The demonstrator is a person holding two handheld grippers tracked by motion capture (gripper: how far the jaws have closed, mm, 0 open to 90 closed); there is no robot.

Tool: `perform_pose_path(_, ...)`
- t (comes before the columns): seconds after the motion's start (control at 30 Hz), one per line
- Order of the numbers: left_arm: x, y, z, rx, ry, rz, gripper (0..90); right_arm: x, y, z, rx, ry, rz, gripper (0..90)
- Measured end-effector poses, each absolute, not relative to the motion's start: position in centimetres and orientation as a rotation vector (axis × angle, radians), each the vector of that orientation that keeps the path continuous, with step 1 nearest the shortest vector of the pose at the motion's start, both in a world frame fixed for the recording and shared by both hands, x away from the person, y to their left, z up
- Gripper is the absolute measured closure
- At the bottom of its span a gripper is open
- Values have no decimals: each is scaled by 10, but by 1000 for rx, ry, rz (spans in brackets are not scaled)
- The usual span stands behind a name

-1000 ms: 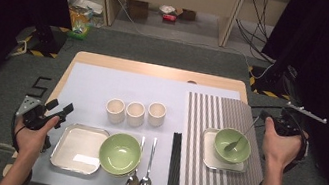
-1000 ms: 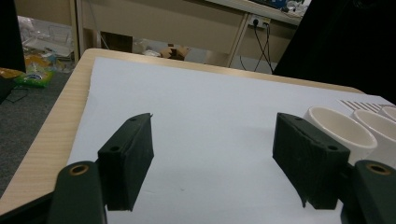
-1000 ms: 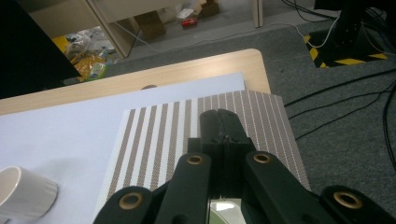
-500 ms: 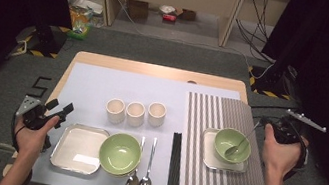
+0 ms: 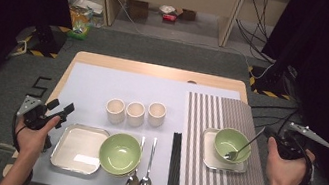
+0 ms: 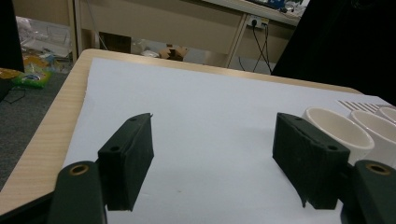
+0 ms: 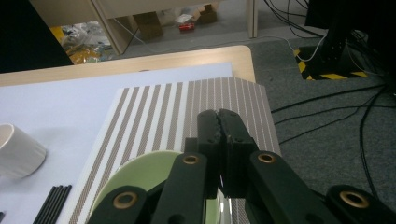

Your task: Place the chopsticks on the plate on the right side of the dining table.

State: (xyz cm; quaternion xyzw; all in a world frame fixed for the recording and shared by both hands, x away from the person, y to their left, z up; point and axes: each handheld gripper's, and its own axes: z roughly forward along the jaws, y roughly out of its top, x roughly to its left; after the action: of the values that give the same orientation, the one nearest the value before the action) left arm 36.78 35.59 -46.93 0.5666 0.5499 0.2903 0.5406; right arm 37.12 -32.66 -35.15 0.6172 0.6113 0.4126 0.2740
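Observation:
On the striped mat [image 5: 220,112] a green bowl [image 5: 232,143] sits on a small steel tray [image 5: 207,158], with a spoon [image 5: 243,147] leaning in it, handle up toward the right. My right gripper [image 5: 267,132] is just off the mat's right edge, near the handle's tip. In the right gripper view my right gripper [image 7: 218,116] is shut with nothing between its pads, above the bowl's [image 7: 144,182] rim. My left gripper [image 5: 61,105] hovers at the table's left edge. In the left gripper view my left gripper [image 6: 215,154] stands open and empty over the white mat.
Three cream cups [image 5: 134,113] stand in a row mid-table. Before them lie a steel tray [image 5: 74,151], a second green bowl [image 5: 120,153], two spoons [image 5: 138,179] and black chopsticks [image 5: 174,167]. Cables and boxes lie on the floor beyond the table.
My right hand has drawn away from the bowl, to the right and nearer the table's front. The spoon stays leaning in the bowl. My left hand has not moved.

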Motion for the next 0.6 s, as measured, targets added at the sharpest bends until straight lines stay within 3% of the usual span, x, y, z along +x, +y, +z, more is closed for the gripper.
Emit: perform_pose_path(0.6, 368, 355, -469, 1343, 1308, 689, 281, 325, -337, -371, 1691, 1642, 1064, 882)
